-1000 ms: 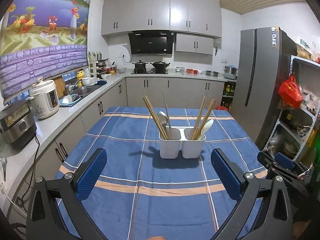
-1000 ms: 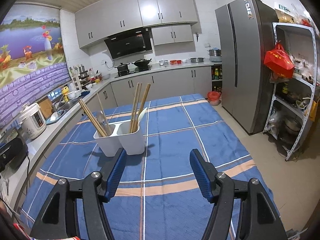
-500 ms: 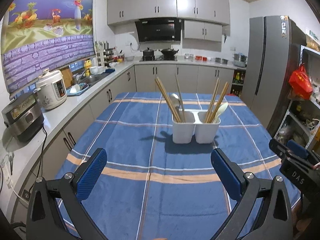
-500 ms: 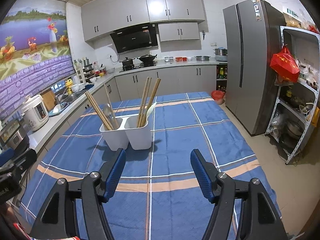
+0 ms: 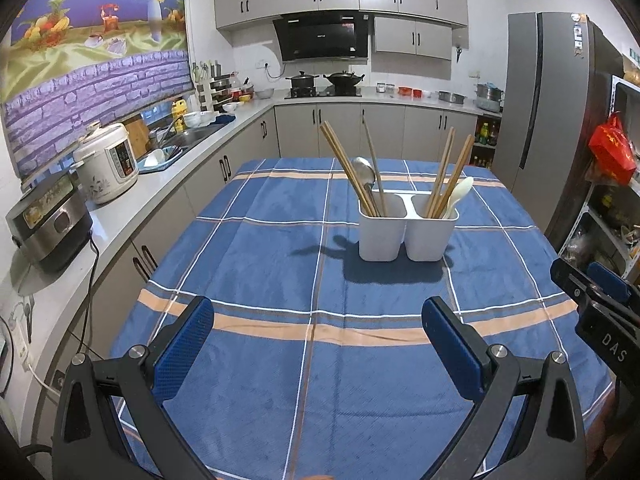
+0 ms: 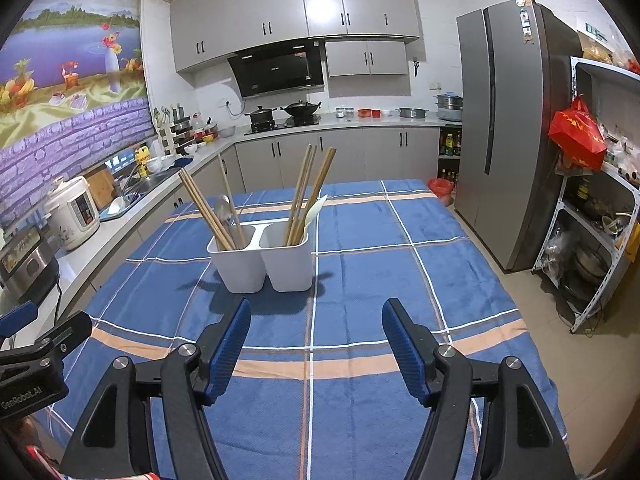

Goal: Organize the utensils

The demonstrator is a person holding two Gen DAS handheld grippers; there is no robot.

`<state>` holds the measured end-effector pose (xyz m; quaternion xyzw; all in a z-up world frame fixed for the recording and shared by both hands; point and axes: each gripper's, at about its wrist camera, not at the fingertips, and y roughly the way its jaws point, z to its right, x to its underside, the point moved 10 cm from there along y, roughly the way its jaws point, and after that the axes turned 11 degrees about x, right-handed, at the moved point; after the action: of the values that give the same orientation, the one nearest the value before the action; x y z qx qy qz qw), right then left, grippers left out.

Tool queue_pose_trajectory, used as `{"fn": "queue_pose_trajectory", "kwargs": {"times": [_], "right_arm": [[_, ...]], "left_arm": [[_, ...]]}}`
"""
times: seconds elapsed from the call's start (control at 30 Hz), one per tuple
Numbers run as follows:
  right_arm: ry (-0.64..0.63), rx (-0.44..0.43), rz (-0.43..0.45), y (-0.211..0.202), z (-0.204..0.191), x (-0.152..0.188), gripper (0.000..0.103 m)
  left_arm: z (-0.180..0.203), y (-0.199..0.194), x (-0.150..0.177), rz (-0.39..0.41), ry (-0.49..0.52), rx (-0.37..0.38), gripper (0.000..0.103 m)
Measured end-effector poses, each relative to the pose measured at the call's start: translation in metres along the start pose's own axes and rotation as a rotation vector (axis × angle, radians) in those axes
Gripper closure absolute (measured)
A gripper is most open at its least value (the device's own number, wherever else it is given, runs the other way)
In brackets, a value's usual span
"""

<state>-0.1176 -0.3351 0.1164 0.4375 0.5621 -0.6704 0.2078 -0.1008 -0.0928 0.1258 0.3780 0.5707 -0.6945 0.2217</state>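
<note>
Your table, under a blue plaid cloth (image 5: 280,248), fills both views; its near edge is cut off behind your grippers. On it, past the middle, stands a white two-compartment utensil holder (image 5: 406,226), its long axis running across the left wrist view. In the left compartment wooden chopsticks (image 5: 346,166) lean up and to the left, with a metal spoon (image 5: 363,170) bowl-up among them. In the right compartment a second bundle of chopsticks (image 5: 450,168) leans up and to the right, beside a pale spoon (image 5: 459,192) tilted the same way. The lower ends of all of them are hidden inside the holder.

Your left gripper (image 5: 318,320) has its fingers spread wide, with nothing between them. Your right gripper (image 6: 316,316) is likewise parted and empty. Both sit near the holder without touching it.
</note>
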Motion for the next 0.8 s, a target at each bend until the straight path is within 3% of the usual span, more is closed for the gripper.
{"fn": "queue_pose_trajectory", "kwargs": {"times": [0.8], "right_arm": [[0.001,0.031,-0.018,0.015,0.006,0.0,0.029]], "left_arm": [[0.001,0.029,0.005,-0.076,-0.031,0.031,0.0]]}}
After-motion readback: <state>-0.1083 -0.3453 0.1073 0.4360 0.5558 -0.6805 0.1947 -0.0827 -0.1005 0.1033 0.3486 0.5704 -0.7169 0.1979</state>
